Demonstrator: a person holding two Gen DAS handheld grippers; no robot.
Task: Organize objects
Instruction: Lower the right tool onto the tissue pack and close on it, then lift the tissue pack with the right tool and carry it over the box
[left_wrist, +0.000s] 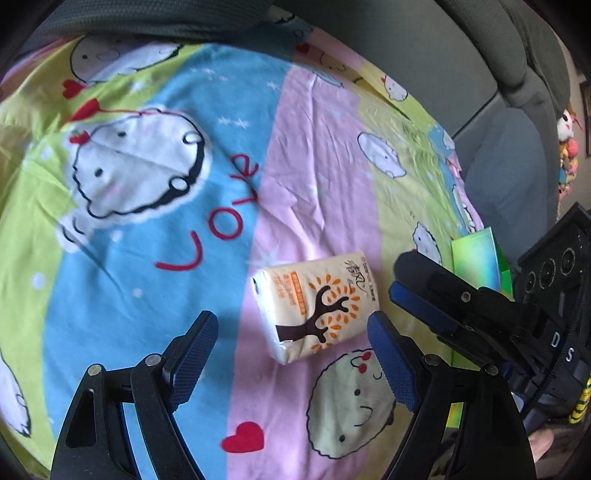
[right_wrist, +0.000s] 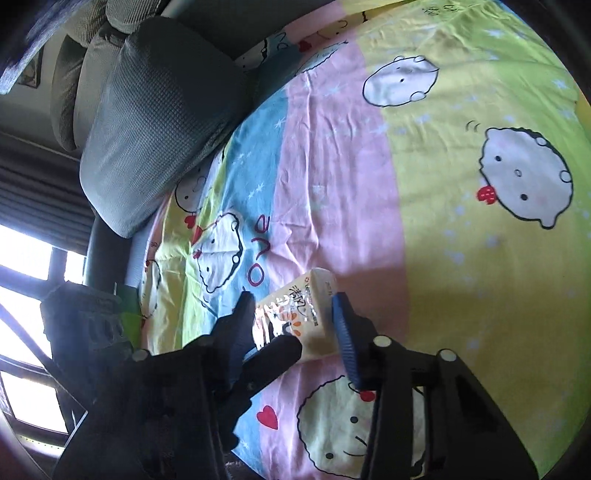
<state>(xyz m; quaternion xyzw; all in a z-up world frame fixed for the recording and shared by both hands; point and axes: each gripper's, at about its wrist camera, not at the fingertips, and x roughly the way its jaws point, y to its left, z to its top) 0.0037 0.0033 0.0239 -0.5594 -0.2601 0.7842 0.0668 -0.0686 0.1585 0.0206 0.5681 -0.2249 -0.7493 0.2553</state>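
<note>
your left gripper (left_wrist: 291, 347) hangs with jaws wide apart over the tissue pack (left_wrist: 317, 302), which lies on the cartoon bedsheet (left_wrist: 147, 258)'s pink stripe; your right gripper (right_wrist: 295, 325) straddles the pack, jaws apart, not clamping

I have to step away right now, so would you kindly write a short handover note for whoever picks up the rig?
Left gripper: open and empty, just short of the tissue pack.
Right gripper: open, one finger on either side of the pack, not yet closed on it; whether the pads touch it is unclear.
The pack lies flat on the pink stripe of the bedsheet. A green box sits at the sheet's edge behind the right gripper.
Done: nothing visibly put away.
Left: probably close on the pack and move it to its place.
</note>
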